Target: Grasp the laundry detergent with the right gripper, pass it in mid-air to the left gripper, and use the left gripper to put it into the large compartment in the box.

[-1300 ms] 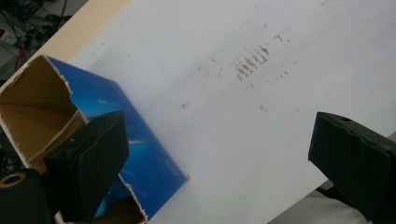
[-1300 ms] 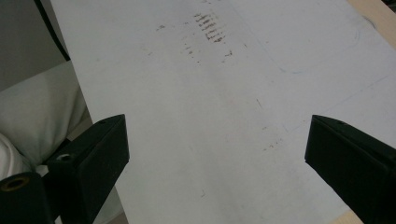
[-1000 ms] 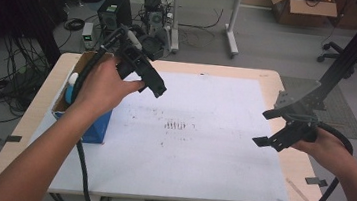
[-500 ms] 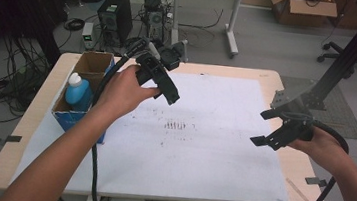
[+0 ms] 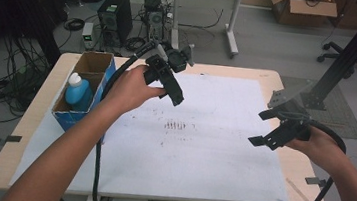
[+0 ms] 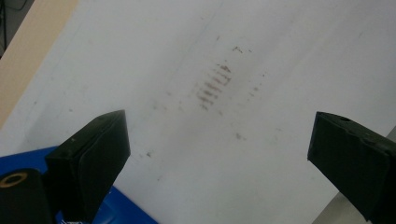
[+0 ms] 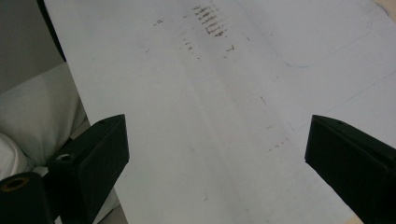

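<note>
A white sheet (image 5: 201,153) covers most of the wooden table (image 5: 39,116). Dark smudge marks (image 5: 176,126) sit near the sheet's middle. My left gripper (image 5: 172,89) hangs above the sheet's far left part, a hand wrapped around it. In the left gripper view its jaws stand wide open (image 6: 219,154) with nothing between them, looking down at the smudge marks (image 6: 214,84). My right gripper (image 5: 261,128) hovers over the sheet's right edge. It is open and empty (image 7: 215,158), with the smudge marks (image 7: 208,21) far ahead of it.
An open cardboard box with blue sides (image 5: 97,67) stands at the table's left, holding a blue bottle with a white cap (image 5: 78,92). Its blue corner (image 6: 116,210) lies under my left jaw. A black metal post (image 5: 341,62) rises right of the table.
My left hand has carried its gripper from above the box to the right, out over the sheet, uncovering the bottle. The right gripper has barely moved.
</note>
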### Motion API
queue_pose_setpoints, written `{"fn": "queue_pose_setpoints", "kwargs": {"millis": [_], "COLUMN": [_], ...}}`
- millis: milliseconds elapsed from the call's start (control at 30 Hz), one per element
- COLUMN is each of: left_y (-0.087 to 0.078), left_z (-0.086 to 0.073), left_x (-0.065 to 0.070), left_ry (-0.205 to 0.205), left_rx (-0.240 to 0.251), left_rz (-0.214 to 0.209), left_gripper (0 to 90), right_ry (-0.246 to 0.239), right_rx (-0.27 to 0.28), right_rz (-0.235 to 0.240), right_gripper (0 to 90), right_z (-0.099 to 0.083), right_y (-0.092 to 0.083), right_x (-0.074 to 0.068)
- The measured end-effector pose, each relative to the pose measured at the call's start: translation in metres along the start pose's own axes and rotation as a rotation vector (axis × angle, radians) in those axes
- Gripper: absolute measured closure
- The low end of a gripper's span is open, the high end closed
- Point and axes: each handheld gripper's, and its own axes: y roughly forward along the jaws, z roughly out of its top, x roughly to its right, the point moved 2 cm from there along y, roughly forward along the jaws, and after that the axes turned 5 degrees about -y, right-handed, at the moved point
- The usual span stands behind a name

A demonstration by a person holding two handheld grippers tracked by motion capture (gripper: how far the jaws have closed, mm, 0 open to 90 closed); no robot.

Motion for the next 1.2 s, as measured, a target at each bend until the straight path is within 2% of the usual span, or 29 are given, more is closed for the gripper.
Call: {"fn": "queue_pose_setpoints", "kwargs": {"millis": [233,500,600,767,1200], "left_y": [0.003,0.002,0.002,0.001,0.003], "left_z": [0.012,0.025,0.027,0.029,0.029], "left_x": [-0.001,0.010,0.012,0.013,0.013], "left_ry": [0.061,0.161,0.185,0.199,0.194], "left_rx": [0.000,0.009,0.010,0.017,0.008], "left_rz": [-0.022,-0.039,-0.043,-0.050,-0.044], "left_gripper": [6.3,6.2,6.2,6.3,6.6], "right_ry": [-0.004,-0.011,-0.017,-0.019,-0.018], "right_rx": [-0.003,-0.015,-0.016,-0.020,-0.021], "right_rz": [0.007,0.021,0.027,0.029,0.031], "right_gripper": [5.9,5.9,5.9,5.9,5.9], "right_z": [0.003,0.005,0.006,0.007,0.005], "right_y": [0.003,0.009,0.010,0.009,0.010], "right_x": [0.001,0.000,0.000,-0.001,-0.001]}}
